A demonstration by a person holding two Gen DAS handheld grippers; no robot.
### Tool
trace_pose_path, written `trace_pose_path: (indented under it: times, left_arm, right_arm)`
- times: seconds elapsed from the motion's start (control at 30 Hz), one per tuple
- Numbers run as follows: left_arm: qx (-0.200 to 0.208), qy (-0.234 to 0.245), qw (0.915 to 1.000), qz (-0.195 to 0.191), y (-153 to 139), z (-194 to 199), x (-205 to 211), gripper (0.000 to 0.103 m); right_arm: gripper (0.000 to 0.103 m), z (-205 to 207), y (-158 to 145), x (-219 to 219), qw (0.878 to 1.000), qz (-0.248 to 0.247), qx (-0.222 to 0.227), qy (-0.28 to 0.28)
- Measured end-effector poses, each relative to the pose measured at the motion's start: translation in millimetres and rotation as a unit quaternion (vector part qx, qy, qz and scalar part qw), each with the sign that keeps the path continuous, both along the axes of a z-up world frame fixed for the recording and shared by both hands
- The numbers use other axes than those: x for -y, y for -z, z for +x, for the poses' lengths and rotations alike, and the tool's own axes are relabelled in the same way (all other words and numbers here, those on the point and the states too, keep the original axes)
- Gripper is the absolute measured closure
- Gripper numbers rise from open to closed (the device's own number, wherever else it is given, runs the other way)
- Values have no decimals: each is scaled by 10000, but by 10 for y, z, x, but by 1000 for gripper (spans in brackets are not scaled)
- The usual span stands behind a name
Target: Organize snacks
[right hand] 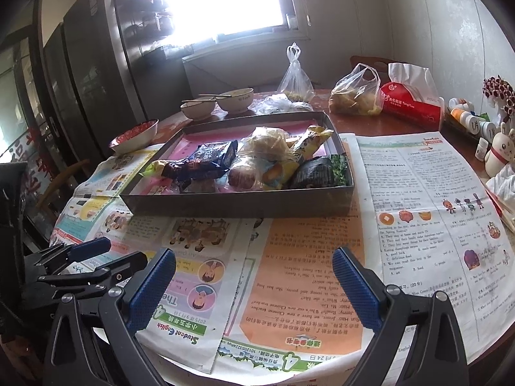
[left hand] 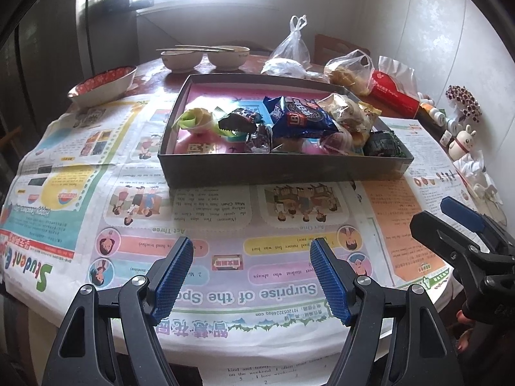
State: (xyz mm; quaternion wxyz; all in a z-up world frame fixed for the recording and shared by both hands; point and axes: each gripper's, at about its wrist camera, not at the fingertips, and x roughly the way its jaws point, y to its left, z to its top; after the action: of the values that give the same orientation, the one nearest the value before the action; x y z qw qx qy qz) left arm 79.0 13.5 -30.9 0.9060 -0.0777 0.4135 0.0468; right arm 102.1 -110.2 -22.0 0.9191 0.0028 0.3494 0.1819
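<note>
Newspaper-covered table point(left hand: 225, 289): left gripper point(left hand: 252, 276) and right gripper point(right hand: 254, 286) hang tilted downward, both released, before the snack box point(left hand: 280, 167).

Newspaper point(left hand: 225, 292): headline "Surprise of the Sp…", masthead "Student English", "Act Three", "Miss Chen", pg no. 4. Red tissue pack point(right hand: 415, 106): "TangYun"-like wording, unclear.

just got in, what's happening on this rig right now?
Snack sorting. Both handheld grippers, left gripper and right gripper, are open and empty, hovering over the newspaper short of the grey box. The snacks, including a blue cookie pack, are piled in the box. Nothing is gripped at this moment.
</note>
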Motion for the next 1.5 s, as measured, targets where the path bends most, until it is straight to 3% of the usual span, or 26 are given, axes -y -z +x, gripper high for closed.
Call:
trace_pose_path:
  times: [1.5]
  left_arm:
    - [-47,-15,10000,81,12,10,-23,26]
  right_arm:
    - [5,-5,-16,25,10000,-2,25,23]
